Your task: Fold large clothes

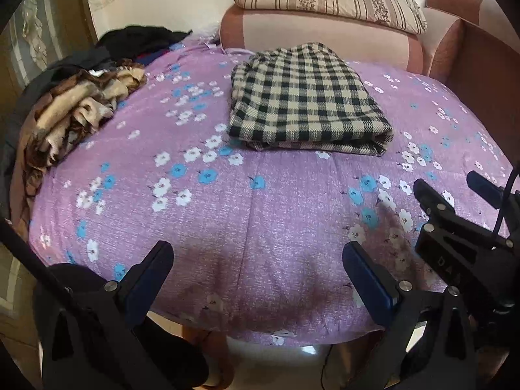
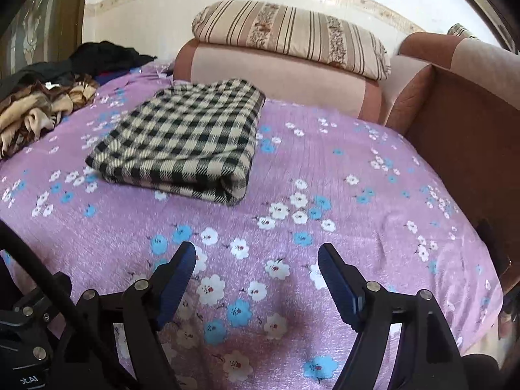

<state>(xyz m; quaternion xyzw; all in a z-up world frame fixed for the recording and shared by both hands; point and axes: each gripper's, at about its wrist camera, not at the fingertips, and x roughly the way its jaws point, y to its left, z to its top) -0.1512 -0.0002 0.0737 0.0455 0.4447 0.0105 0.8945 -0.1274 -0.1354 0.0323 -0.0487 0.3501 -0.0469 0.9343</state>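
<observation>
Left wrist: left gripper and right gripper both spread, holding nothing; checked garment folded on bedspread

A purple bedspread fills the foreground — white and blue flowers scattered all over it. Behind it sits a pink and terracotta sofa, a striped folded quilt resting on top of its back. The cream wall carries a worn patterned border strip. At lower centre, pale floor shows — daylight soft across everything.
</observation>
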